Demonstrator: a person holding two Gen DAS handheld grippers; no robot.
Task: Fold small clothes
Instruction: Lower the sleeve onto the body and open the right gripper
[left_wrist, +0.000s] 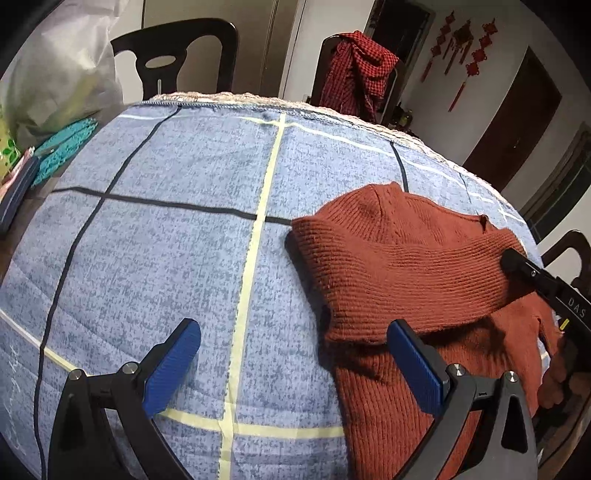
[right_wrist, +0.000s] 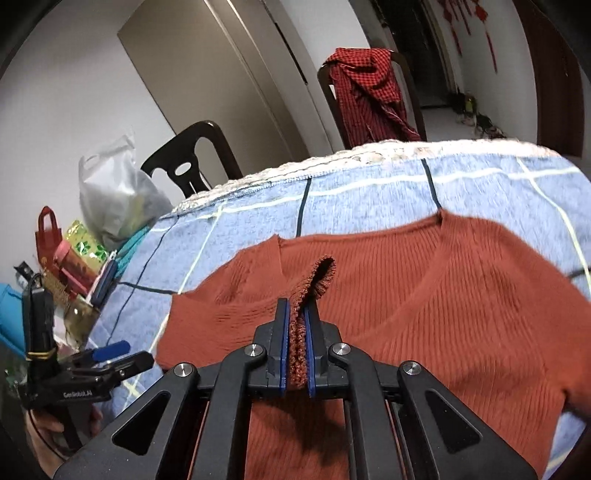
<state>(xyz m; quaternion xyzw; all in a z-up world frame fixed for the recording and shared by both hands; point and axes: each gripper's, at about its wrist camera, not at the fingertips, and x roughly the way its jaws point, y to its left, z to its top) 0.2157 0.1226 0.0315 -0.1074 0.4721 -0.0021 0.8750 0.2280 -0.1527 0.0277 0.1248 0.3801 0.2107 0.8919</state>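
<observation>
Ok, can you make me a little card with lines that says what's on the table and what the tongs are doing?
clothing: rust-red knit sweater, partly folded
surface: blue checked cloth over the table
right tongs: shut on a sweater edge
left tongs: open, holding nothing, one finger over the sweater's edge
behind: red checked garment on a chair

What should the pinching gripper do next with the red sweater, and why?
Probably carry the pinched cuff across the sweater and lay the sleeve flat. The right hand-held gripper is shut on the cuff, held up off the body; the left hand-held gripper is open, holding nothing.
</observation>
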